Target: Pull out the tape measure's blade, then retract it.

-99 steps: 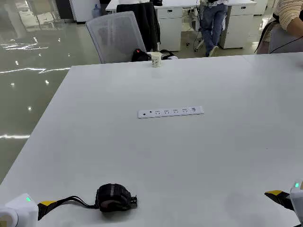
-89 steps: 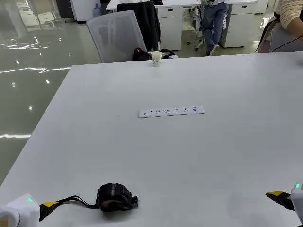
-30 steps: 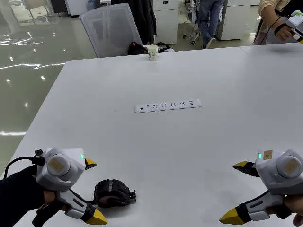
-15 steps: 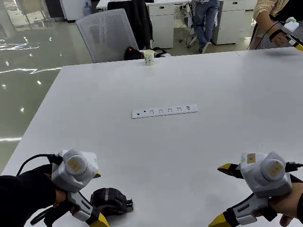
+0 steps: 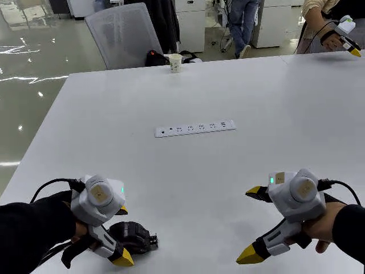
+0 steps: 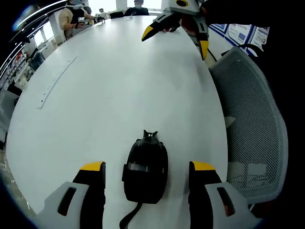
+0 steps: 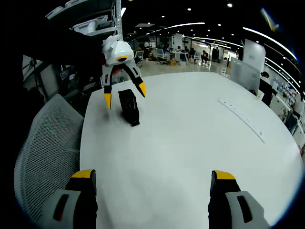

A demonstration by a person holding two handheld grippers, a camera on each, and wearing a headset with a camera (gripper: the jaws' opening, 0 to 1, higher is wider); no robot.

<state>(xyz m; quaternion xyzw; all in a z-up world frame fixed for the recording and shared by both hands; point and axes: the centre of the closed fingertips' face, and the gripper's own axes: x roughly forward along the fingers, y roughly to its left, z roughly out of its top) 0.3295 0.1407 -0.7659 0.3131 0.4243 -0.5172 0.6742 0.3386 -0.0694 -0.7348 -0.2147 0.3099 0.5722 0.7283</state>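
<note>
A black tape measure (image 5: 133, 237) lies on the white table (image 5: 188, 171) near its front left corner, with its blade tip toward the right. My left gripper (image 5: 122, 235) is open and its two yellow-tipped jaws stand either side of the case without touching it. In the left gripper view the tape measure (image 6: 146, 167) sits between the open left gripper (image 6: 147, 167) jaws, its strap trailing back. My right gripper (image 5: 250, 222) hovers open over bare table at the front right, holding nothing. The right gripper (image 7: 153, 175) view shows the tape measure (image 7: 128, 106) far off under the left gripper (image 7: 125, 95).
A white power strip (image 5: 195, 128) lies mid-table and a paper cup (image 5: 175, 63) stands at the far edge. A grey mesh chair (image 5: 122, 34) is behind the table. Another person's hand with a gripper (image 5: 342, 31) is at the back right. A mesh chair (image 6: 252, 119) stands by the near edge.
Both grippers have risen into the head view. The left one has moved in over the tape measure and straddles it; the right has come forward. The tape measure has stayed put.
</note>
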